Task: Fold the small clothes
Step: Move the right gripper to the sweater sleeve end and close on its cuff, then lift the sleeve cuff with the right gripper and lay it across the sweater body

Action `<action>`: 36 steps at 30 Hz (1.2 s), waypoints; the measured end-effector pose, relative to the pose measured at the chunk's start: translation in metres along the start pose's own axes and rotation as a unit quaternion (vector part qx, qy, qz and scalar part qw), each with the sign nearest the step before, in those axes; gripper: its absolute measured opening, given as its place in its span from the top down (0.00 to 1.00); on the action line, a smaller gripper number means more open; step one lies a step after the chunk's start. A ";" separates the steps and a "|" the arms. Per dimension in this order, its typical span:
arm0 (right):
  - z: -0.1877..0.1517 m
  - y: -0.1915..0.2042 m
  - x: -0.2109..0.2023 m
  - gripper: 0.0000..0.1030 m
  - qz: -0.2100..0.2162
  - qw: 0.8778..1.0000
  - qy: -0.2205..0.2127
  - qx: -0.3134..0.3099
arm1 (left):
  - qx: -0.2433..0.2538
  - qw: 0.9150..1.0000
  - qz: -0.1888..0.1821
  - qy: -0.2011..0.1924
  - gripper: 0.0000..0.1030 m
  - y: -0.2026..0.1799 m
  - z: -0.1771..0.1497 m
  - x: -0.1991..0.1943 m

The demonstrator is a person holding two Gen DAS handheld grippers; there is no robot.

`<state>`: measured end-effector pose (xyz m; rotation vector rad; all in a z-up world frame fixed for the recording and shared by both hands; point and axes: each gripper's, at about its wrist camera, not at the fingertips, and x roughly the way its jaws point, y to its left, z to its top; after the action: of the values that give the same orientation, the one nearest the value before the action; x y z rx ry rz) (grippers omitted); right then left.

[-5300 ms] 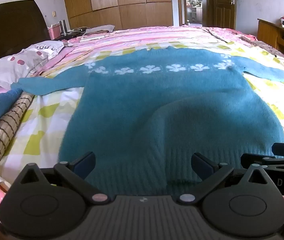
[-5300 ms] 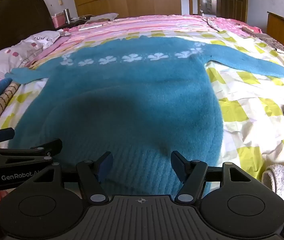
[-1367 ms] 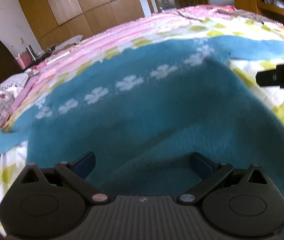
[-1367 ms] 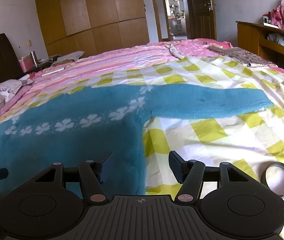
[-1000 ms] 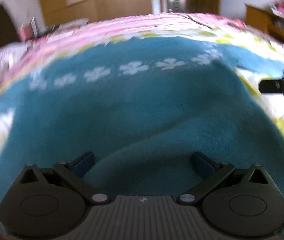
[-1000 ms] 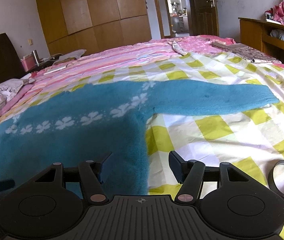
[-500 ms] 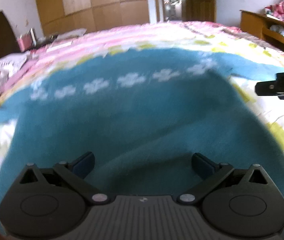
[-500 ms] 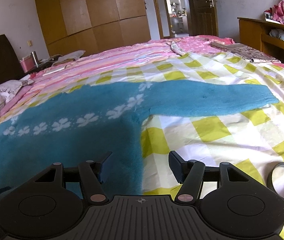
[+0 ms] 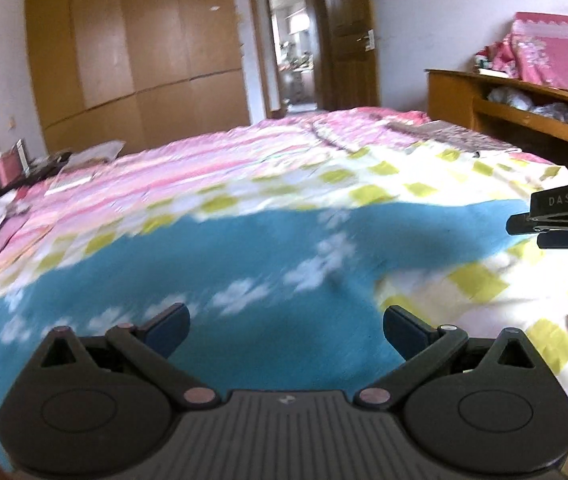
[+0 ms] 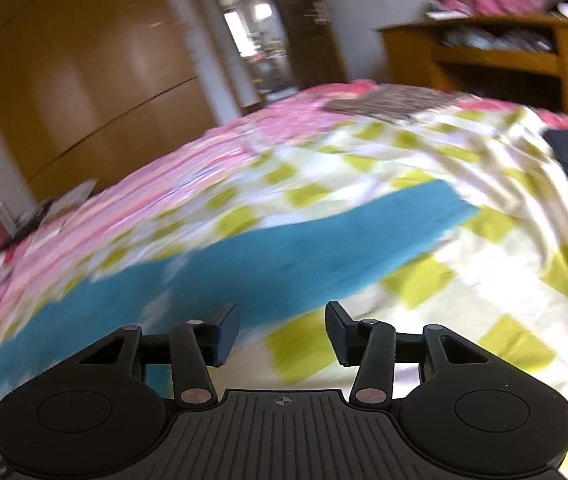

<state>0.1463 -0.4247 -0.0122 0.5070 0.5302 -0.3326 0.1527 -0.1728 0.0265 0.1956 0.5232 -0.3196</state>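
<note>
Right hand-held gripper (image 10: 282, 330) closing, empty, nearing teal sweater (image 9: 244, 280) sleeve (image 10: 343, 240) on bed (image 10: 483, 300); left hand-held gripper (image 9: 284, 330) released. Next: pinch sleeve, fold inward.

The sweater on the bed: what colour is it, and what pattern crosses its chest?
Teal sweater with a row of white flowers; the left wrist view shows it best.
</note>
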 end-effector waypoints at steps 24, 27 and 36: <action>0.034 -0.129 0.089 0.61 0.030 0.964 0.008 0.265 | 0.005 0.999 -0.038 0.022 0.00 -0.046 0.007 0.058; 0.033 -0.129 0.096 0.61 0.034 0.964 0.003 0.263 | 0.008 0.999 -0.038 0.025 0.00 -0.046 0.006 0.059; 0.030 -0.131 0.105 0.78 0.071 0.955 -0.012 0.287 | 0.012 0.999 -0.040 0.028 0.00 -0.044 0.006 0.055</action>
<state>0.1875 -0.5673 -0.0964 1.0971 0.3640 -0.3529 0.1849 -0.2294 -0.0016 0.2079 0.5837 -0.3994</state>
